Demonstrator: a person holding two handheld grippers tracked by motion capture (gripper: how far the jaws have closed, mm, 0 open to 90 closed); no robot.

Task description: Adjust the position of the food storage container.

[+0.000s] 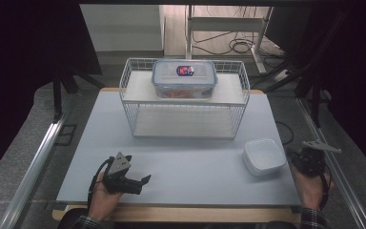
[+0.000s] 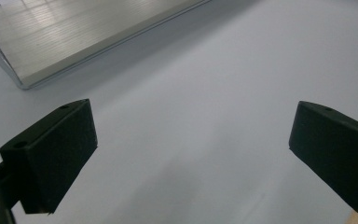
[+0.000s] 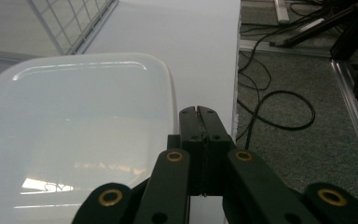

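- Two grippers are in our hands at the near side of the table (image 1: 181,162), and we place everything against the white wire rack (image 1: 185,98) that stands at its far middle
- Our left gripper (image 1: 140,182) lies low over the table, well short of the rack's front and off toward its left end; in the left gripper view (image 2: 191,154) its jaws stand wide apart with bare tabletop between them, and the rack's lower shelf edge crosses the top corner
- Our right gripper (image 1: 293,157) sits near the table's right edge, short of the rack's right end; in the right gripper view (image 3: 199,122) its two jaws are pressed flat together with nothing between them
- One white square dish (image 1: 264,156) rests on the table in front of the rack's right corner, just beside our right gripper's closed tips; in the right gripper view the dish (image 3: 74,135) lies to the left of those tips, whether touching we cannot tell
- One clear lidded box (image 1: 184,78) with a small red and blue label sits on the rack's upper shelf, near the middle, with something orange inside
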